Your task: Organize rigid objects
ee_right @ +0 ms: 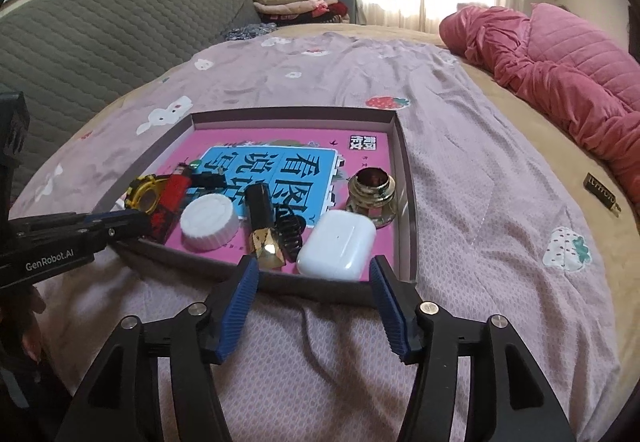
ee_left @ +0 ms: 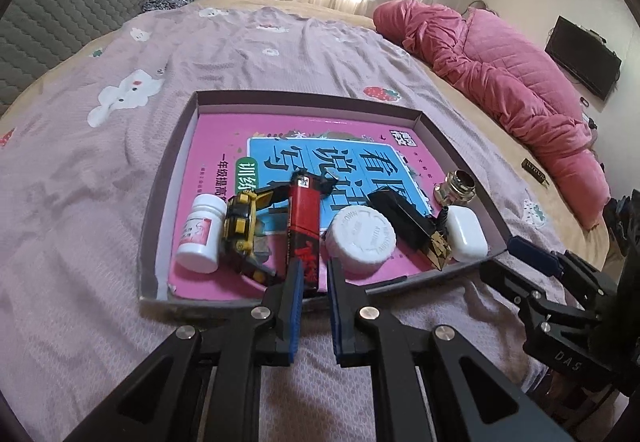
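The left gripper [ee_left: 312, 270] is hovering over the near wall of a shallow dark cardboard tray [ee_left: 168, 166], its blue-padded fingers [ee_left: 295, 282] standing nearly closed with a narrow gap and gripping nothing; the bottom end of a red and black lighter [ee_left: 303, 226] is lying just beyond the tips. The right gripper [ee_right: 314, 270] is holding its fingers [ee_right: 240, 294] wide apart and empty, just short of the tray's near wall, with a white glossy earbud case [ee_right: 336, 245] lying inside the tray straight ahead.

The tray is sitting on a mauve patterned bedspread [ee_left: 100, 170]. A pink and blue book [ee_left: 224, 138] is lining its floor. Resting on the book, left to right, are a white pill bottle [ee_left: 200, 232], a yellow and black toy [ee_left: 240, 228], the lighter, a white round ribbed cap [ee_left: 360, 238], a black and gold lipstick tube [ee_left: 408, 222], a black hair claw [ee_right: 292, 228] and a small brass-coloured jar [ee_right: 372, 190].
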{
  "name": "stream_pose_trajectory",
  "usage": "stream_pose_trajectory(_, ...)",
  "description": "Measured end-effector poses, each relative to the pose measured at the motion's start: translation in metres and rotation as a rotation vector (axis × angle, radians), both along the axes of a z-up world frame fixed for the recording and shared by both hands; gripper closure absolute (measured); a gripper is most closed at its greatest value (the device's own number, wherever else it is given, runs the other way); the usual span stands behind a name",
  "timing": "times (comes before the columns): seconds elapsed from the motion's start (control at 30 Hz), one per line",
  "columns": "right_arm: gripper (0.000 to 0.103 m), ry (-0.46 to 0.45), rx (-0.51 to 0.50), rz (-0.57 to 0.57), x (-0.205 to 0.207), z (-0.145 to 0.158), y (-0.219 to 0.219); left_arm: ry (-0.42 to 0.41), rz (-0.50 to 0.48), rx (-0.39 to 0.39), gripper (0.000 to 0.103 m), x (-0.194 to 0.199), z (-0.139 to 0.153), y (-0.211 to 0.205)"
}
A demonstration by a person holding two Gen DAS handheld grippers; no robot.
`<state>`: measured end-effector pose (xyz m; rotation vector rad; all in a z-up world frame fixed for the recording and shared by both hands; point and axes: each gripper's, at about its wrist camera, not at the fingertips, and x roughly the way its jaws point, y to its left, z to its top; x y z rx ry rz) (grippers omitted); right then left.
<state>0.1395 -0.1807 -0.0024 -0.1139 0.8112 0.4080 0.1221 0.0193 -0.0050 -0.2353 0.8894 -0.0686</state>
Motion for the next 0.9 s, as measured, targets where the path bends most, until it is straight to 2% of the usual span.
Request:
stream_pose_trajectory(0.27, 0.040, -0.016, -0.005, -0.002, -0.012, 0.005, -0.002, -0.028, -0.004, 0.034, 0.078, -0.016, 0.011, -0.007)
stream_pose_trajectory(0.4, 0.035, -0.026, 0.003, -0.005, -0.019, 0.009, -0.005, -0.041, 0.006, 0.053, 0.063, -0.027, 0.014, -0.009)
stream_pose_trajectory(0.73, 0.030, -0.076, 0.022, 0.003, -0.043, 0.023, -0.006, -0.100, 0.058, 0.117, 0.060, -0.050, 0.028, -0.011)
stream_pose_trajectory(0.77, 0.030, -0.084, 0.025, 0.004, -0.046, 0.026, -0.006, -0.105, 0.065, 0.130, 0.057, -0.052, 0.030, -0.012)
stream_pose_trajectory(0.83, 0.029, -0.095, 0.032, 0.006, -0.050, 0.029, -0.007, -0.110, 0.073, 0.147, 0.040, -0.055, 0.032, -0.012)
stream_pose_trajectory(0.9, 0.029, -0.104, 0.031, 0.002, -0.053, 0.032, -0.008, -0.116, 0.072, 0.152, 0.038, -0.059, 0.033, -0.012)
